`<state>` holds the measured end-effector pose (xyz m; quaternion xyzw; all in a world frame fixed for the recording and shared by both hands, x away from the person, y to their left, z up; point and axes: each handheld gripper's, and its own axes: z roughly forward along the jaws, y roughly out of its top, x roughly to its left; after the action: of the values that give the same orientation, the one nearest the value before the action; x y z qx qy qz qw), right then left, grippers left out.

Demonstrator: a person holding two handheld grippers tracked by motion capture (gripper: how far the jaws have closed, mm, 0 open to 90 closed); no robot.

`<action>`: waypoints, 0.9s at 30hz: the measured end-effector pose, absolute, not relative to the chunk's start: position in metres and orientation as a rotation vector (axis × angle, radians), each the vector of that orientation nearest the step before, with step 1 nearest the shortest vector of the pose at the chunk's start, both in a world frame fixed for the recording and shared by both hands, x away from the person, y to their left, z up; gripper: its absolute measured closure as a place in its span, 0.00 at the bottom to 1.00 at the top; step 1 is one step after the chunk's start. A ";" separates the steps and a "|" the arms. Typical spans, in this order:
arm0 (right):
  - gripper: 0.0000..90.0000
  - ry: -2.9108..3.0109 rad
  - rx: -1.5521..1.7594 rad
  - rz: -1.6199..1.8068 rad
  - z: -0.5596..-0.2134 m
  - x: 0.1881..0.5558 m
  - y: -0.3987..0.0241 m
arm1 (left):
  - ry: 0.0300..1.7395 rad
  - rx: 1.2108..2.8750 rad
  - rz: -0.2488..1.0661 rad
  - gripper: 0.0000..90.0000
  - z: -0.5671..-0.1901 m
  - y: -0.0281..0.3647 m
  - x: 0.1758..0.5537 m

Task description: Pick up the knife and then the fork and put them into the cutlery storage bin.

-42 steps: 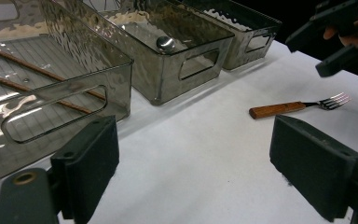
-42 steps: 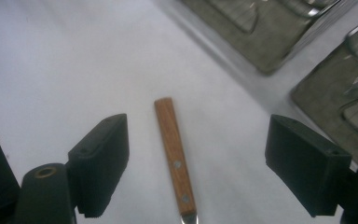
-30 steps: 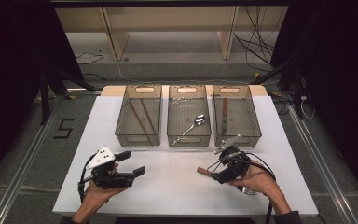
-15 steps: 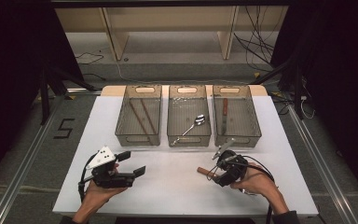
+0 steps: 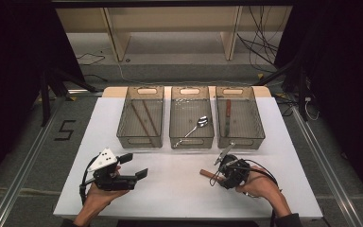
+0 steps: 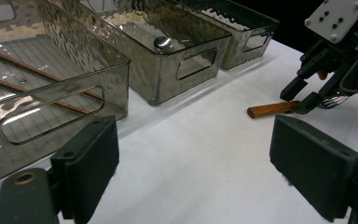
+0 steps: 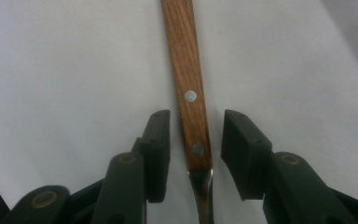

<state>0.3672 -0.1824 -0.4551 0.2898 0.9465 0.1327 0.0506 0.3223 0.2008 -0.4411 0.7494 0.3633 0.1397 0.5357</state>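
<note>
A utensil with a brown wooden handle (image 5: 207, 173) lies on the white table (image 5: 179, 189) at the front right. In the right gripper view the handle (image 7: 186, 70) runs away from me, with two rivets and a metal neck at its near end. My right gripper (image 7: 196, 116) is open, one jaw on each side of the handle and neither touching it. From the left gripper view, the right gripper (image 6: 300, 95) sits low over the handle (image 6: 270, 109). My left gripper (image 5: 133, 165) is held at the front left, open and holding nothing.
Three clear bins stand in a row at the back. The left bin (image 5: 140, 140) holds two chopsticks (image 5: 144, 118). A spoon (image 5: 199, 124) lies in the middle bin (image 5: 191, 141), and a wooden-handled knife (image 5: 228, 116) in the right bin (image 5: 241, 141).
My right gripper has shifted slightly left and down over the wooden handle. The left gripper has stayed where it was.
</note>
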 end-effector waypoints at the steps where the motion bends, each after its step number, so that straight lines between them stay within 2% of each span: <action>1: 0.71 2.884 0.875 0.394 -0.456 0.367 -0.182 | 0.865 1.786 0.333 0.17 -0.441 0.201 0.322; 15: 0.85 2.913 0.823 0.286 -0.457 0.367 -0.173 | 0.865 1.787 0.332 0.17 -0.441 0.201 0.322; 27: 0.86 2.888 0.783 0.323 -0.452 0.365 -0.174 | 0.867 1.785 0.331 0.17 -0.441 0.201 0.323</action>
<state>0.3651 -0.1740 -0.4515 0.2595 0.9575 0.1070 0.0660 0.3226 0.2011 -0.4413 0.7493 0.3638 0.1392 0.5355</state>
